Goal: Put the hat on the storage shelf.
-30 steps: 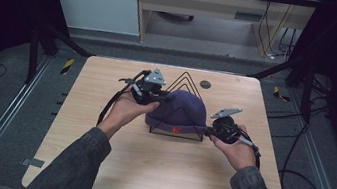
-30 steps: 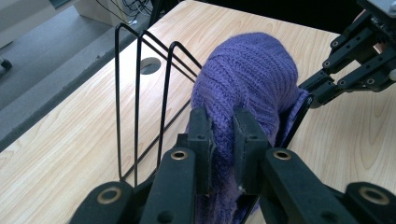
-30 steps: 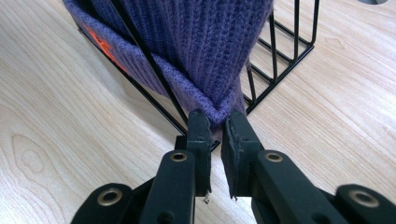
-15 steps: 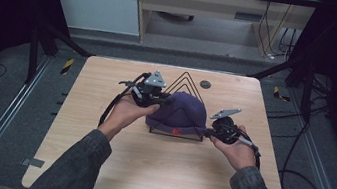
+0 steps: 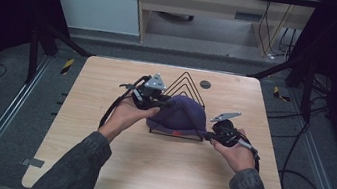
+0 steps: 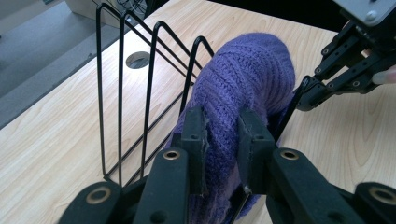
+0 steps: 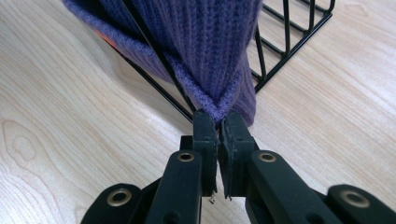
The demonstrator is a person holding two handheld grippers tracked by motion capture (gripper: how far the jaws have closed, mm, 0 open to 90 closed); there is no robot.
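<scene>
On the table's middle: a purple knitted hat [image 5: 178,116] is draped over a black wire rack [image 5: 185,84] that stands on the wooden table [image 5: 95,164].
Hat, long axis: it runs left to right across the table in the high view, along the near part of the rack; the rounded crown is uppermost and the open brim hangs down toward the tabletop.
Hat, rim: the folded brim edge comes to a corner at the right end, low beside the rack's base wire.
Rack: its triangular wire loops rise on the far side of the hat, bare of cloth, as the left gripper view shows [image 6: 140,93].
Left gripper [image 5: 158,100]: at the hat's left end, near the crown; in its own view [image 6: 223,140] the jaws have just been opening a little, with a bulge of knit between the pads, which touch it on both sides.
Right gripper [image 5: 210,137]: at the hat's right end, low by the table; in its own view [image 7: 217,126] the jaws are clenched nearly together, pinching the brim's corner.
Hands: each holds its gripper from the near side.
</scene>
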